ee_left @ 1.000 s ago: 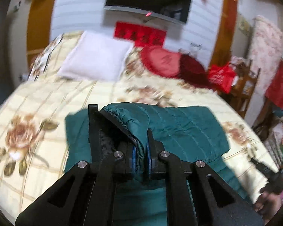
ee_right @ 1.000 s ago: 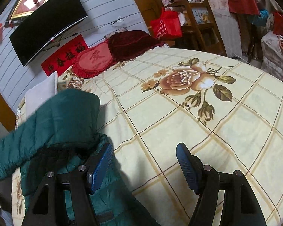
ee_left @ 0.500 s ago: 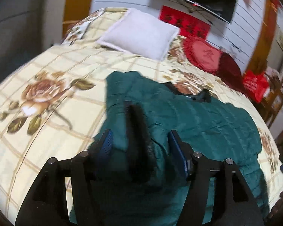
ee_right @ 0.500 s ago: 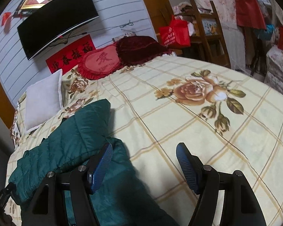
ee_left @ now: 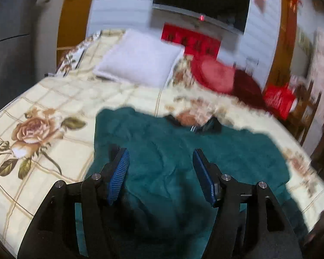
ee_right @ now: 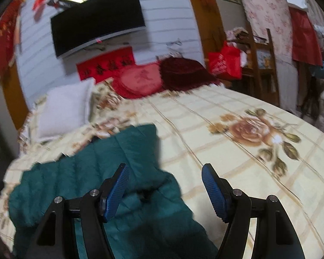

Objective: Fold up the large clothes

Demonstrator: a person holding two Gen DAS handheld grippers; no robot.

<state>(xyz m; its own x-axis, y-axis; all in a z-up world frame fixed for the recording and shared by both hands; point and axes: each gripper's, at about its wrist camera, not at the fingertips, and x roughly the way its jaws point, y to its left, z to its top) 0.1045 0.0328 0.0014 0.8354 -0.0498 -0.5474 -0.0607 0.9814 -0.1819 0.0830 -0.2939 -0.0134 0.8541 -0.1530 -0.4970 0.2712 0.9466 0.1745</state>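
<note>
A dark green quilted jacket (ee_left: 183, 157) lies flat on the floral bedspread (ee_left: 54, 99), its black collar lining at the far edge. It also shows in the right wrist view (ee_right: 101, 172), with a sleeve folded across the body. My left gripper (ee_left: 161, 172) is open and empty, hovering above the jacket's middle. My right gripper (ee_right: 165, 191) is open and empty, above the jacket's right edge where it meets the bedspread (ee_right: 237, 155).
A white pillow (ee_left: 138, 58), a red round cushion (ee_left: 213, 75) and a dark red cushion (ee_right: 183, 71) lie at the head of the bed. A wooden chair with a red bag (ee_right: 225, 62) stands to the right. A TV (ee_right: 97, 32) hangs on the wall.
My left gripper has let go of the jacket sleeve, opened wide and pulled back above the jacket. The sleeve now lies folded on the body. The right gripper stayed open and tilted up.
</note>
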